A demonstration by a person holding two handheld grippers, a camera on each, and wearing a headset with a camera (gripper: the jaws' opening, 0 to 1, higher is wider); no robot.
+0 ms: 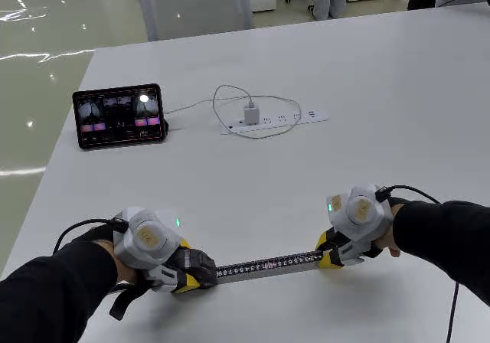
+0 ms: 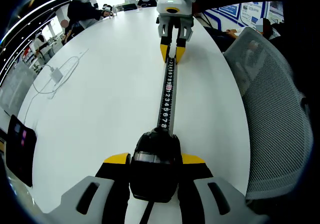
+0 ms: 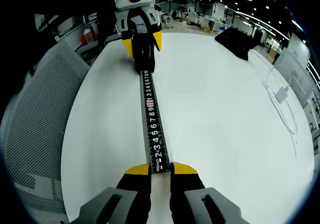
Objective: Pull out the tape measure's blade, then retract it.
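The black tape measure case point(image 2: 155, 156) sits between the jaws of my left gripper point(image 2: 155, 159), which is shut on it; it is seen in the head view near the front left point(image 1: 195, 268). Its blade point(image 1: 268, 265) is drawn out along the white table towards the right. My right gripper point(image 3: 160, 168) is shut on the blade's tip point(image 3: 158, 165); in the head view this gripper point(image 1: 329, 257) is at the right. The blade's numbers point(image 3: 151, 119) run up the right gripper view to the left gripper point(image 3: 141, 44). The right gripper point(image 2: 172, 51) faces me in the left gripper view.
A tablet point(image 1: 120, 115) stands at the back left of the white table point(image 1: 344, 90). A white power strip point(image 1: 276, 119) with a charger and looped cable lies behind the middle. A grey mesh chair point(image 2: 272, 114) is beside the table's edge. People sit at the far end point(image 2: 82, 9).
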